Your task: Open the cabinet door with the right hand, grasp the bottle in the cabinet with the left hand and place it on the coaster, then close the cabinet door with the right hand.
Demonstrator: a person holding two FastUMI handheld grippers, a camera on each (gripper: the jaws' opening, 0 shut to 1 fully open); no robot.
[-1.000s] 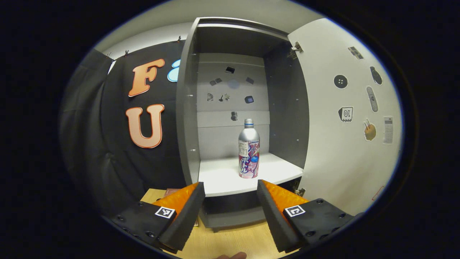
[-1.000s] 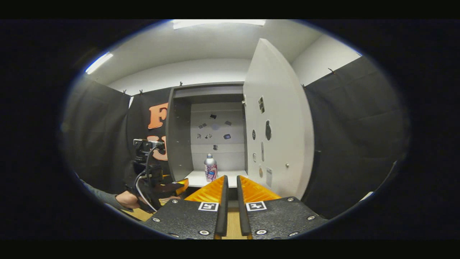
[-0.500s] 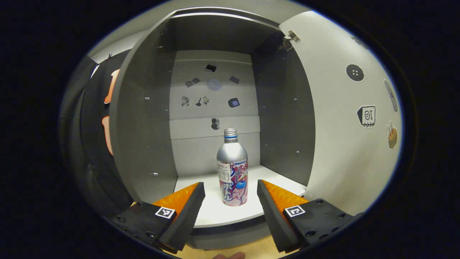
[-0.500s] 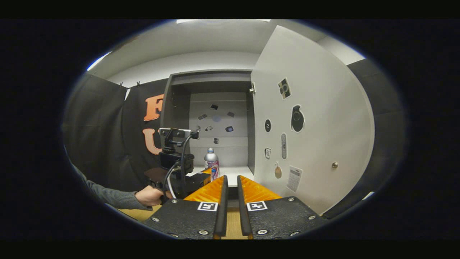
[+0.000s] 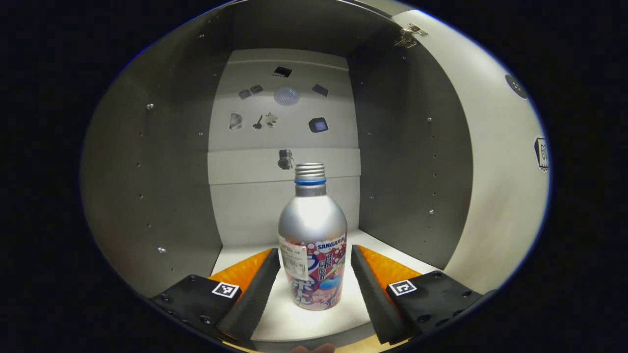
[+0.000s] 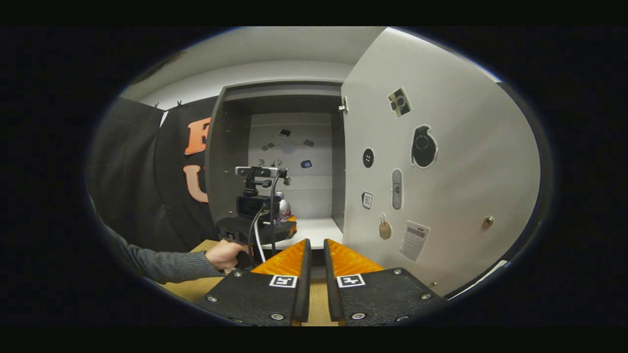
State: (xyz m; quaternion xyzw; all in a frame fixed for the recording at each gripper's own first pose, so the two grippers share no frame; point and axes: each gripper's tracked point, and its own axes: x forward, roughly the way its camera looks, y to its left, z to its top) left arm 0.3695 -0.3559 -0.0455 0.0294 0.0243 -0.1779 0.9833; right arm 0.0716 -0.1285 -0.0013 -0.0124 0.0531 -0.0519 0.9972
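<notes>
- Left gripper view: left gripper (image 5: 314, 267) reaches into the grey cabinet (image 5: 162, 162); fingers spread wide, released, one on each side of the bottle.
- Silver metal bottle with a screw cap, blue neck ring and pink-and-white printed label (image 5: 312, 240) stands upright on the white cabinet shelf (image 5: 304, 321), between the two fingers. A narrow gap shows on each side; neither finger presses on it.
- Small dark stickers (image 5: 319, 124) dot the pale back wall of the cabinet, far behind the bottle.
- White cabinet door (image 5: 495, 186) stands swung open at right, hinge (image 5: 411, 33) at its top corner.
- Right gripper view: right gripper (image 6: 314, 255) near, low centre; fingers close together with only a thin slit between, clenched on nothing.
- Left gripper with its camera mount and cables sits far left at the cabinet opening, held by a hand (image 6: 224, 255) in a grey sleeve (image 6: 162, 264).
- Bottle partly hidden behind that mount, on the shelf.
- Open door at right carries stickers (image 6: 423, 147) and a small round knob (image 6: 487, 221).
- Light wooden tabletop (image 6: 194, 289) lies below the cabinet.
</notes>
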